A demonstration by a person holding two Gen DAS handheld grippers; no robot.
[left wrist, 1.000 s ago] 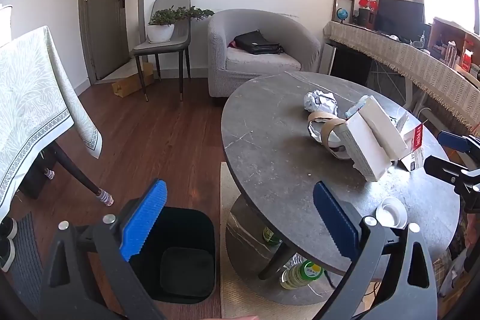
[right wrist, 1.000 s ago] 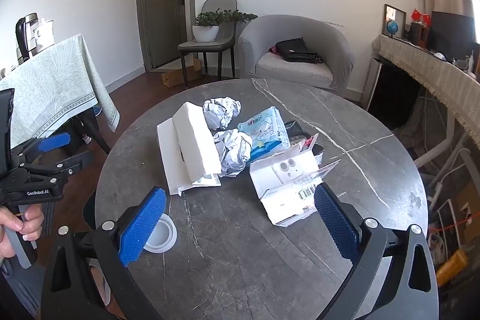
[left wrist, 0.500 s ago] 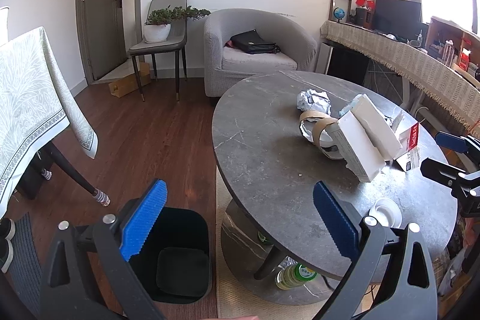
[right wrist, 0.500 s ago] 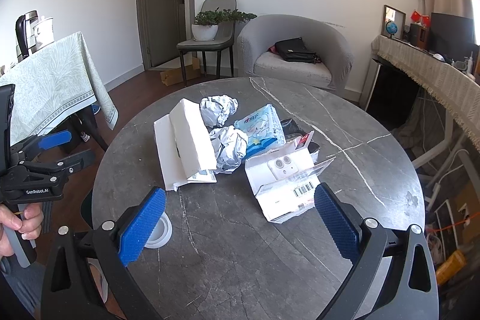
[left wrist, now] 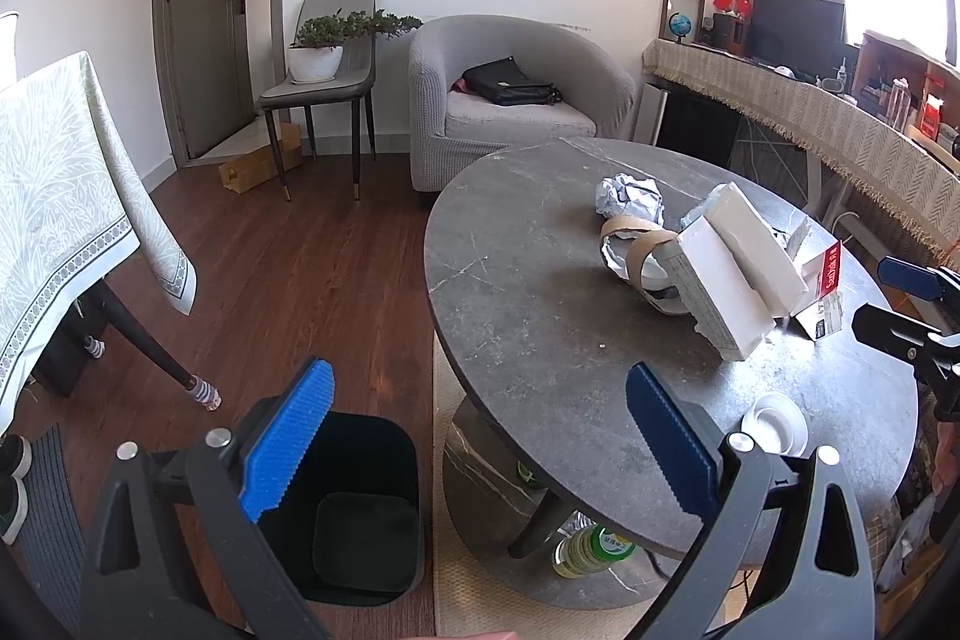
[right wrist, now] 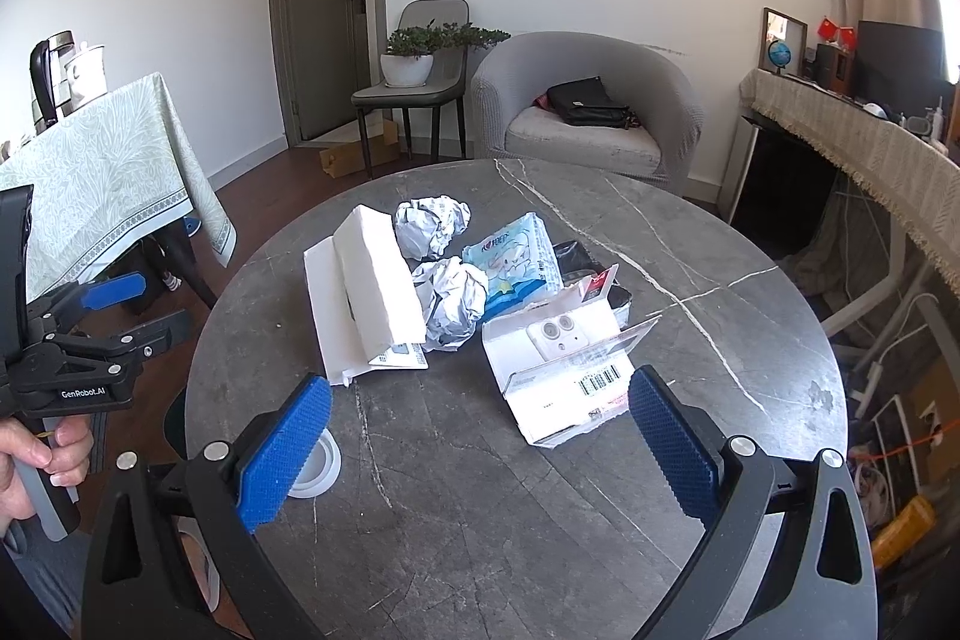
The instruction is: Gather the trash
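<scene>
- The round grey marble table (right wrist: 690, 232) fills the right wrist view. In the left wrist view it lies at 3 o'clock, with its near edge over the floor.
- A black trash bin (left wrist: 360, 508) stands on the wood floor beside the table base, at 6 o'clock in the left wrist view, partly behind that claw's left blue pad.
- The left gripper (left wrist: 474, 442) is released, jaws spread wide with nothing between them. It hangs over the gap between the bin and the table edge. The trash pile sits well apart from it, toward 2 o'clock.
- The right gripper (right wrist: 477, 445) is likewise released and empty, poised above the bare table top. The pile lies just ahead of it at 12 o'clock.
- The white foam block (right wrist: 378, 280) leans on a flat white sheet at 11 o'clock from the right claw.
- An opened white phone box (right wrist: 564, 358) with a barcode label lies nearest the right claw, at 1 o'clock, close to its right pad.
- A blue tissue pack (right wrist: 516, 262) lies behind the box.
- Two crumpled paper balls (right wrist: 453, 301) sit between the foam and the tissue pack, one behind the other.
- A brown tape roll (left wrist: 636, 250) rests against the foam's far side in the left wrist view.
- A small white lid (right wrist: 315, 466) lies at 9 o'clock, partly hidden behind the right claw's left pad.
</scene>
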